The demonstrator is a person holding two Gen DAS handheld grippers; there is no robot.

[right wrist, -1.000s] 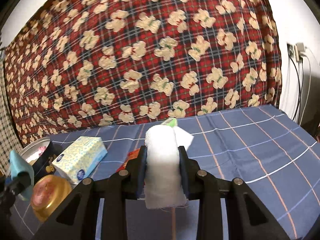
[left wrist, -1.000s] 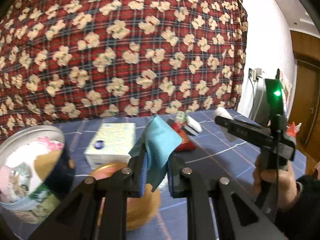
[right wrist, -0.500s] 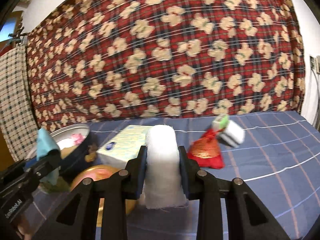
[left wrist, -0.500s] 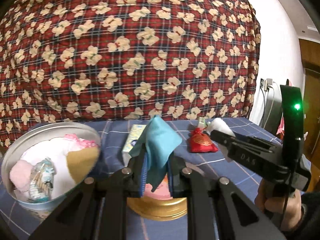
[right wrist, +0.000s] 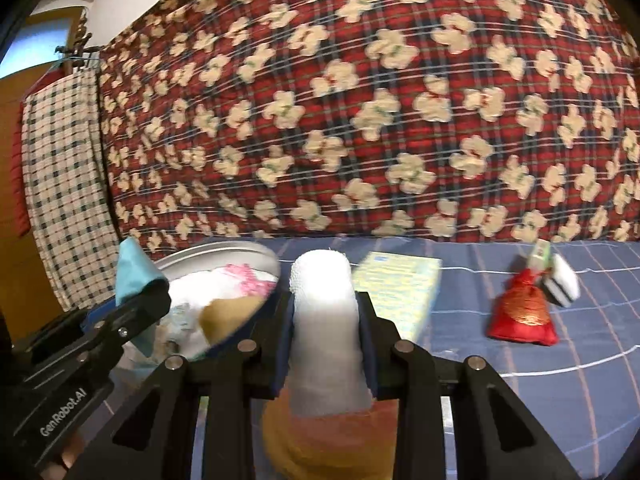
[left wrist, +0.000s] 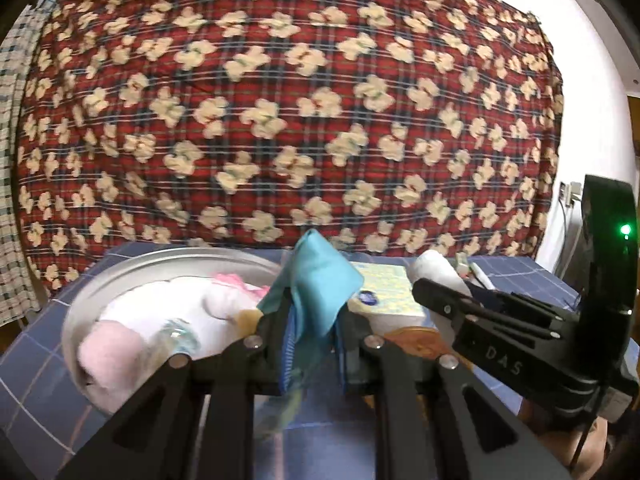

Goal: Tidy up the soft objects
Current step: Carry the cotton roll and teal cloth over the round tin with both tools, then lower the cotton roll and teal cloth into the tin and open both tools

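Both grippers have swung toward the round tin since a second ago.

Left wrist view: the left gripper [left wrist: 312, 344] is clamped on a teal cloth [left wrist: 318, 280], held up at twelve o'clock of its jaws. The tin [left wrist: 92, 300] lies at ten o'clock, already holding a pink soft piece [left wrist: 108, 356], white fabric and other bits. The right gripper [left wrist: 436, 292] enters at three o'clock.

Right wrist view: the right gripper [right wrist: 324, 320] is closed on a white gauze roll [right wrist: 324, 312]. A tissue pack [right wrist: 400, 292] sits at one o'clock, a red pouch [right wrist: 522, 316] at three o'clock on the blue cloth [right wrist: 560, 380].

Judging by this, several items are stowed; both held pieces and likely the pouch remain.
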